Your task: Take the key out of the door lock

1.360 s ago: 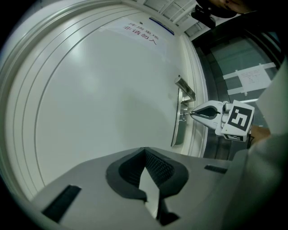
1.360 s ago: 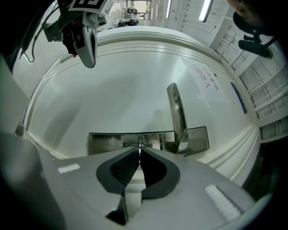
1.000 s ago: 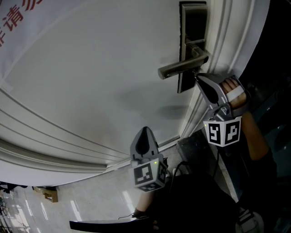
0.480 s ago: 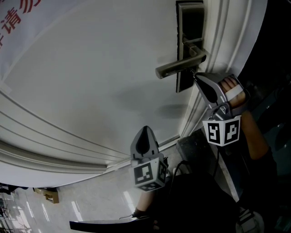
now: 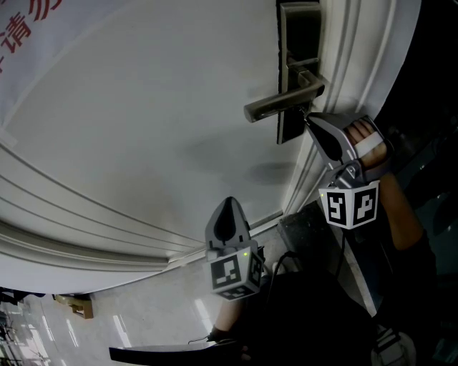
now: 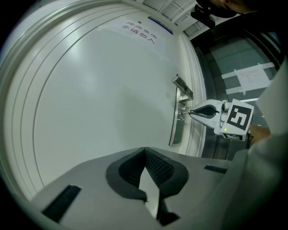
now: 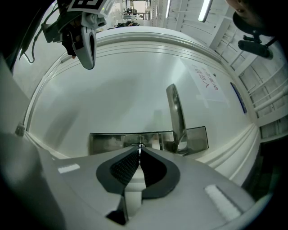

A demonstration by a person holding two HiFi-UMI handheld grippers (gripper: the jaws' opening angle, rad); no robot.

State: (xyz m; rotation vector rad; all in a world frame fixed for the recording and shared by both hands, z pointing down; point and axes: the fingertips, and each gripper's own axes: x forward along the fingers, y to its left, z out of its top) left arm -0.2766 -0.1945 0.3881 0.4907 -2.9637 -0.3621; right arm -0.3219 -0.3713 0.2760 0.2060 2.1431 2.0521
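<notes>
On the white door [image 5: 157, 129] a dark lock plate [image 5: 300, 32] carries a metal lever handle [image 5: 283, 102]. My right gripper [image 5: 308, 119] points its tip at the plate just under the handle. Its jaws are shut on the small metal key [image 7: 139, 145], which sticks out of the lock plate [image 7: 108, 143]. From the left gripper view the key [image 6: 183, 112] shows as a short pin between the right gripper [image 6: 191, 111] and the plate. My left gripper [image 5: 229, 203] hangs lower and further left, away from the lock, shut with nothing in it.
Stepped door-frame mouldings [image 5: 358, 64] run beside the lock, close to the hand [image 5: 368, 136] that holds the right gripper. A notice with red print [image 5: 28, 21] hangs on the door far from the lock. Dark glass panels [image 6: 243, 58] lie beyond the frame.
</notes>
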